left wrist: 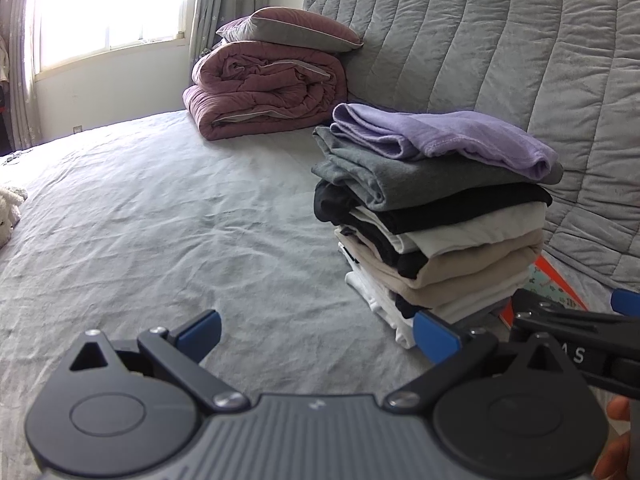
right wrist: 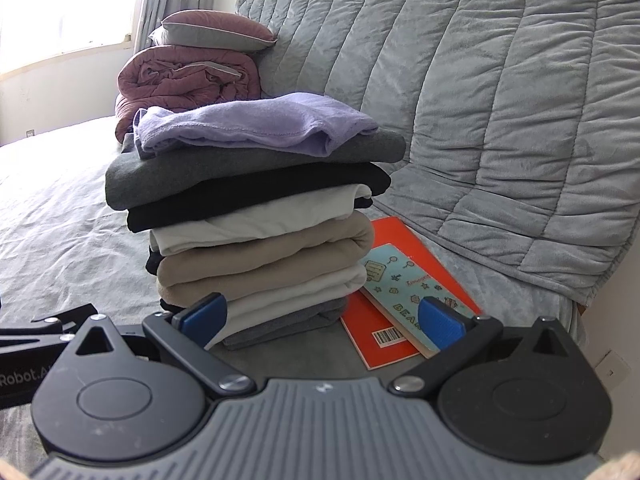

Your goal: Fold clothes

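Observation:
A tall stack of folded clothes (left wrist: 432, 216) (right wrist: 256, 220) stands on the bed by the headboard. A lilac garment (left wrist: 440, 136) (right wrist: 256, 126) lies on top, over grey, black, white and beige pieces. My left gripper (left wrist: 318, 336) is open and empty, low over the sheet just left of the stack's base. My right gripper (right wrist: 322, 322) is open too, with nothing between its blue pads, close in front of the stack's bottom layers. The right gripper's fingers (left wrist: 560, 316) show at the right edge of the left wrist view.
A grey sheet (left wrist: 160, 220) covers the bed. A rolled pink duvet (left wrist: 264, 92) with a pillow on it lies at the back by the quilted grey headboard (left wrist: 500, 52). An orange book (right wrist: 384, 336) and a teal booklet (right wrist: 404, 280) lie right of the stack. A window is at far left.

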`<state>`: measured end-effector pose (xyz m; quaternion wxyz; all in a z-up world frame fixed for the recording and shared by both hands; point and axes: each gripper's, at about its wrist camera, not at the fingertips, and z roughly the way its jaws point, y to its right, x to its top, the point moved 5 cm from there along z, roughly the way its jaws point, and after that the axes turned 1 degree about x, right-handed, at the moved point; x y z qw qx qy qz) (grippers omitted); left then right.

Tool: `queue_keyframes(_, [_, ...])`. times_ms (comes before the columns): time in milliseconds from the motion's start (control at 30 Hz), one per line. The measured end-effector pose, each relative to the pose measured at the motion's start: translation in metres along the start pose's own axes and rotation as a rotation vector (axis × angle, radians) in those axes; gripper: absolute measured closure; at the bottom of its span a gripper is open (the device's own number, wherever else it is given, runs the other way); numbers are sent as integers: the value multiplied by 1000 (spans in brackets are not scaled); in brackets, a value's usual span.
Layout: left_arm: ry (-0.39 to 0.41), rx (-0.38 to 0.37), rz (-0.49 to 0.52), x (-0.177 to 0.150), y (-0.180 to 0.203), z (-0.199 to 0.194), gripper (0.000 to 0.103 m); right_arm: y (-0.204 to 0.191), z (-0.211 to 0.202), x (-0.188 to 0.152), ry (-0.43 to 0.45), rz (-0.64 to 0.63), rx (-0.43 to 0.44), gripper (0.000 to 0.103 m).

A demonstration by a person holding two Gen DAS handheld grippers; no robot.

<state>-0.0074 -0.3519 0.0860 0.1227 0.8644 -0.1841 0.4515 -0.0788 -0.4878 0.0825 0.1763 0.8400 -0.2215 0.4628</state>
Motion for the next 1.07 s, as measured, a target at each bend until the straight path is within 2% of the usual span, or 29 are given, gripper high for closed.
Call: queue_keyframes(1067, [-4, -3, -3, -3, -2, 0, 1, -4, 3, -3, -16, -13, -5, 0])
